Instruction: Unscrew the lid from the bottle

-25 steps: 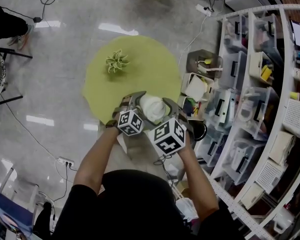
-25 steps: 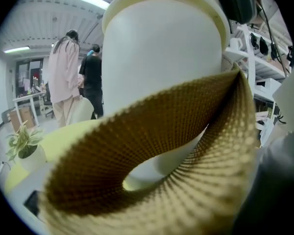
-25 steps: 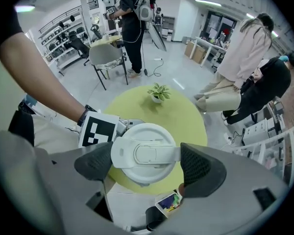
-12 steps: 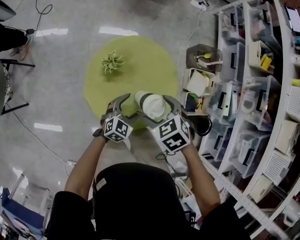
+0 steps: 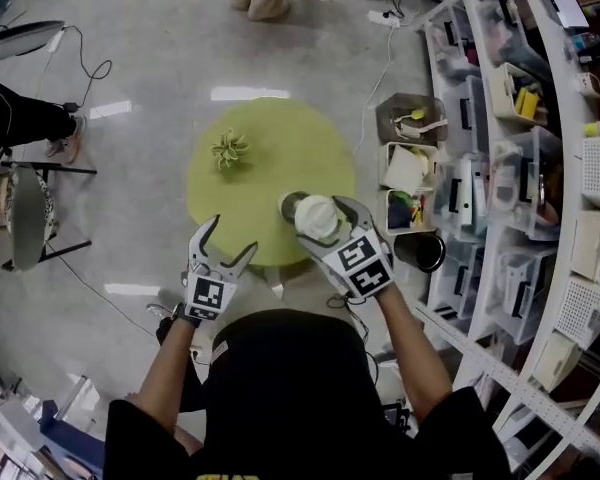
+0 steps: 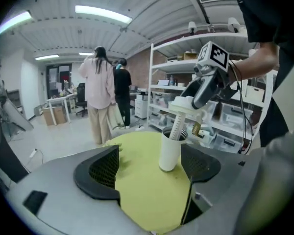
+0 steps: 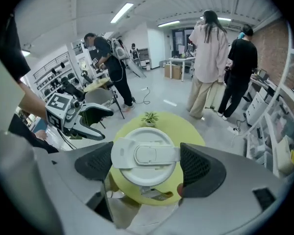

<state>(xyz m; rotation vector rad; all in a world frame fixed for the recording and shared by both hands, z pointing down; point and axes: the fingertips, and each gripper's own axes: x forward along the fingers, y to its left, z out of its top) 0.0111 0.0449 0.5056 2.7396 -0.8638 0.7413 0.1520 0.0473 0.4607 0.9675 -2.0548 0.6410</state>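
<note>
One lid (image 7: 146,156) above bottle (image 6: 169,151) | right hand-held gripper (image 7: 147,164) clamped on lid | left hand-held gripper (image 6: 149,170) apart, short of bottle

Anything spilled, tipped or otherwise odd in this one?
Nothing stands out. The bottle stands upright on the table, no spill around it; the right gripper holds the lid above it, straw dipping into the bottle.
</note>
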